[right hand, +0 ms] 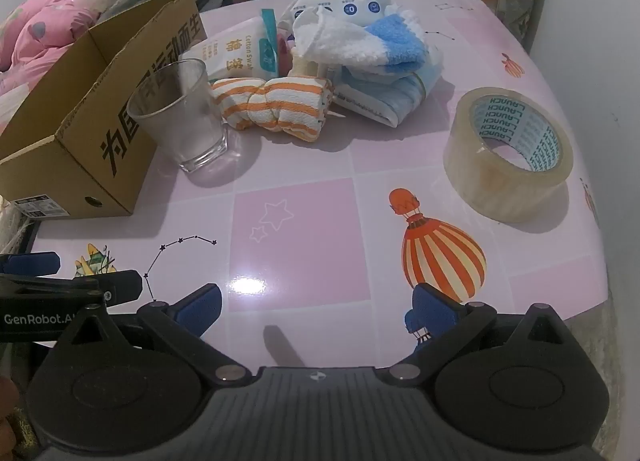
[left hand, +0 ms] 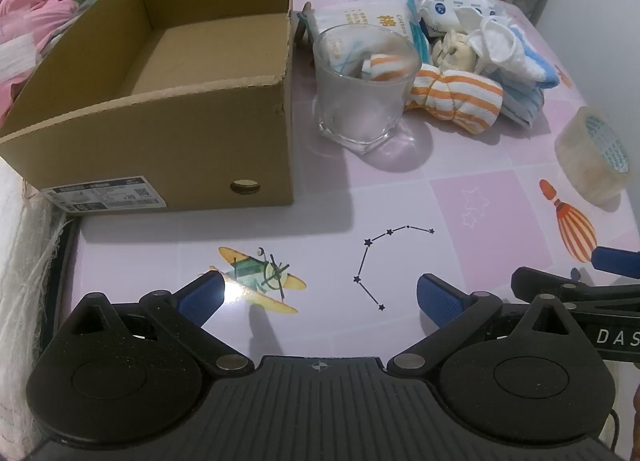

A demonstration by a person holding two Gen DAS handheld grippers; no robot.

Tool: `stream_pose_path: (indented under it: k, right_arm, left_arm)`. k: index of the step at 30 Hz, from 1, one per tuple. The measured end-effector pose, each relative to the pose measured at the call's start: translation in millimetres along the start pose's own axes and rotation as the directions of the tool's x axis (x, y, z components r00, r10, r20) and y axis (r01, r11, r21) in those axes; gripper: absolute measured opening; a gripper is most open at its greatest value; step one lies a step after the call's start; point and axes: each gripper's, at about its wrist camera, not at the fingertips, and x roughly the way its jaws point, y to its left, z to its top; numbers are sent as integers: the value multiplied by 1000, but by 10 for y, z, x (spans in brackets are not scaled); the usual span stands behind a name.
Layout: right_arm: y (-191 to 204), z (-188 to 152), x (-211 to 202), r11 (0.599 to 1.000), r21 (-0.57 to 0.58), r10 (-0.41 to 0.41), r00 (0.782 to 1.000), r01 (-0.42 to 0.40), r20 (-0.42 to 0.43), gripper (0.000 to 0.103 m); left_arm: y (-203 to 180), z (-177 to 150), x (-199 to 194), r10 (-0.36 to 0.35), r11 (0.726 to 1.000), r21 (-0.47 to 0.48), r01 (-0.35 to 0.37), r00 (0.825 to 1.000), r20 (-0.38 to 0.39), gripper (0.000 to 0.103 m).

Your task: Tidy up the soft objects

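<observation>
While both grippers' jaws stand apart and empty, the orange-and-white striped rolled towel [right hand: 276,107], cinched at its middle, lies on the pink tabletop [right hand: 300,229] right of the clear glass tumbler [right hand: 182,117].

Pink patterned table [right hand: 300,221]: box [left hand: 160,121] at left edge, glass [left hand: 362,89] just beside it, soft pile [right hand: 360,61] toward far edge, tape [right hand: 508,153] near right edge.
</observation>
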Motion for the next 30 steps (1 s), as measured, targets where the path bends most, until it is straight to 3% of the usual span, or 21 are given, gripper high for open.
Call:
stream_pose_path:
  k: [30]
  right_arm:
    - [0,2,17,1000,1,2,1000,-2,-1,39]
  left_arm:
    - [41,13,6,3,1000,0,-3,1000,-3,102]
